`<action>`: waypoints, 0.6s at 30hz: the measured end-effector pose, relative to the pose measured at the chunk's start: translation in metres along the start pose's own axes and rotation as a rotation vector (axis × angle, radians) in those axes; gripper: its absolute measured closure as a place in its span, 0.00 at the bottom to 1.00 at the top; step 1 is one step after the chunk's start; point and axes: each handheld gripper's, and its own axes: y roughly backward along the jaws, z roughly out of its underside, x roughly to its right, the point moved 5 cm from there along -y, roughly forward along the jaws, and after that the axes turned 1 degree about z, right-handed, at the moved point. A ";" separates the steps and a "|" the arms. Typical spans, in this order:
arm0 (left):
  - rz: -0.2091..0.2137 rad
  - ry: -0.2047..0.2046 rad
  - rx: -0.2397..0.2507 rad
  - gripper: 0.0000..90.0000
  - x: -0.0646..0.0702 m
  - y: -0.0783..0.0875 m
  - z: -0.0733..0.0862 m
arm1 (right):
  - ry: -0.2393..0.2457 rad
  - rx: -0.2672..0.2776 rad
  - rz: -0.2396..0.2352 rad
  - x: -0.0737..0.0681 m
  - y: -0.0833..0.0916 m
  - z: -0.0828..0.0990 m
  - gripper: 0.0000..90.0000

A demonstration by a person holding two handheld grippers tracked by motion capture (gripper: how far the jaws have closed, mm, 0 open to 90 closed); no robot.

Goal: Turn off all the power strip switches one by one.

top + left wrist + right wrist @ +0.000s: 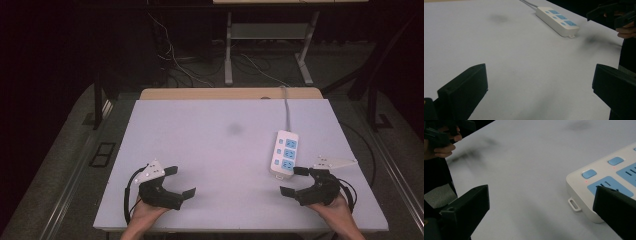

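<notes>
The flat white rectangular bench (210, 150) is carrying 1 white plastic power strip with 3 blue sockets (285, 152), lying toward its right side, its grey cord (287, 107) running off the far edge. The left black two-jaw gripper (181, 181) is resting near the front left of the bench, its fingers (465, 91) standing wide apart with nothing between them. The right black two-jaw gripper (295, 181) is sitting just beside the near end of the strip, its fingers (466, 208) likewise spread and holding nothing; 1 finger is overlapping the strip's near corner in the right gripper view, contact not determinable. A faint dark smudge (235, 129) is marking the bench centre.
</notes>
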 end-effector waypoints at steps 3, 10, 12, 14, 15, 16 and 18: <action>0.001 0.000 -0.001 0.00 0.000 0.000 0.000 | -0.007 0.000 -0.002 0.000 0.000 0.000 0.01; 0.000 0.002 -0.006 0.00 0.000 0.000 0.002 | -0.006 0.000 -0.003 0.000 0.001 0.000 0.01; -0.002 0.004 -0.006 0.00 -0.001 0.000 0.002 | -0.008 0.001 -0.004 0.001 0.001 0.000 0.01; -0.003 0.005 -0.005 0.00 -0.001 0.001 0.002 | -0.009 0.001 -0.007 0.001 0.001 0.000 0.01; -0.004 0.006 -0.004 0.00 -0.001 0.001 0.002 | -0.009 0.000 -0.007 0.001 0.001 0.000 0.01; -0.006 0.008 -0.003 0.00 -0.002 0.001 0.002 | -0.009 0.000 -0.006 0.001 0.001 0.000 0.01; -0.007 0.009 -0.004 0.00 -0.002 0.001 0.002 | -0.011 0.000 -0.007 0.001 0.001 0.000 0.01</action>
